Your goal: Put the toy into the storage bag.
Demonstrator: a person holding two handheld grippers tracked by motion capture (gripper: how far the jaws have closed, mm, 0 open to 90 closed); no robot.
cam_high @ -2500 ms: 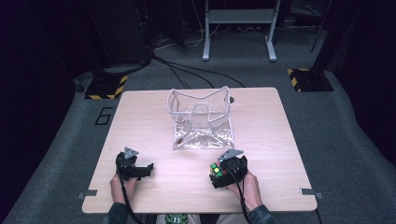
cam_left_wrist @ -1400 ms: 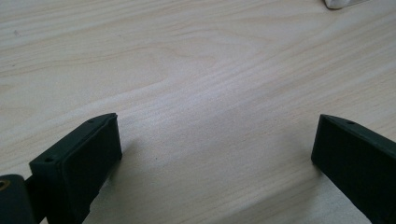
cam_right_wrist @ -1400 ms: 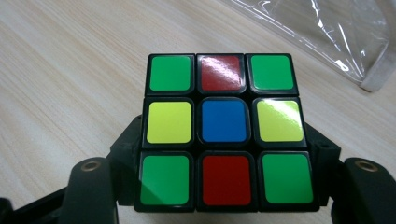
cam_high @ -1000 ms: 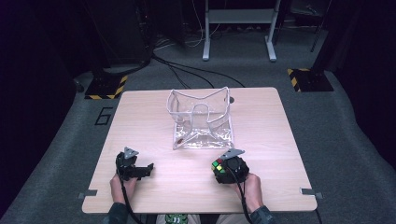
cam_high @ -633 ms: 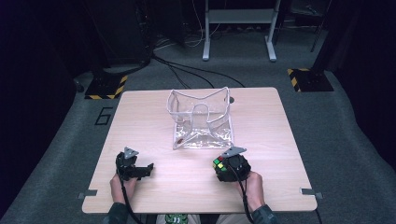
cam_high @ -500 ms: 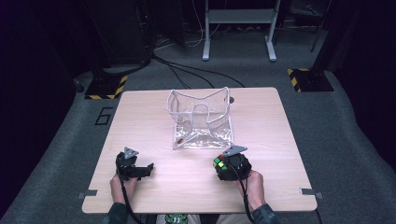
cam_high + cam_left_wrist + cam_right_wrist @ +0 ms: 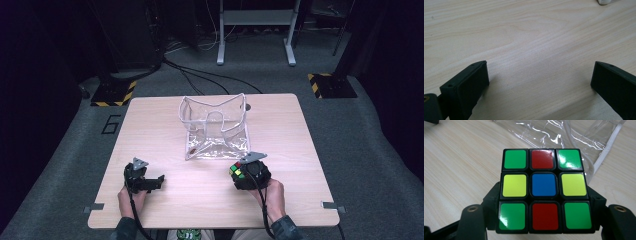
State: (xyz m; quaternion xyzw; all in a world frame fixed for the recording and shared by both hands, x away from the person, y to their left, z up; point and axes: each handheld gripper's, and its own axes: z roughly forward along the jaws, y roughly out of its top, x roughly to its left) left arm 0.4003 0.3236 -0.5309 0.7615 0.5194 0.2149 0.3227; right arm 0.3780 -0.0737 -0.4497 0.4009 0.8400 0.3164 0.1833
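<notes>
We take the table (image 7: 300, 150) as our ground and the clear plastic bag (image 7: 216, 127) at its middle as our landmark. The bag stands open-mouthed but slack, its walls sagging. Just on the near right side of the bag, the right gripper (image 7: 241, 174) is clamped on the puzzle cube (image 7: 543, 190), jaws pressed on the cube's two side faces. Well to the bag's near left, the left gripper (image 7: 537, 82) rests with jaws spread over bare wood. Our worry: lifted toward the bag, the cube could snag the floppy rim and fold it shut. The glossy cube may also slip, though grip depth is hard to judge.
</notes>
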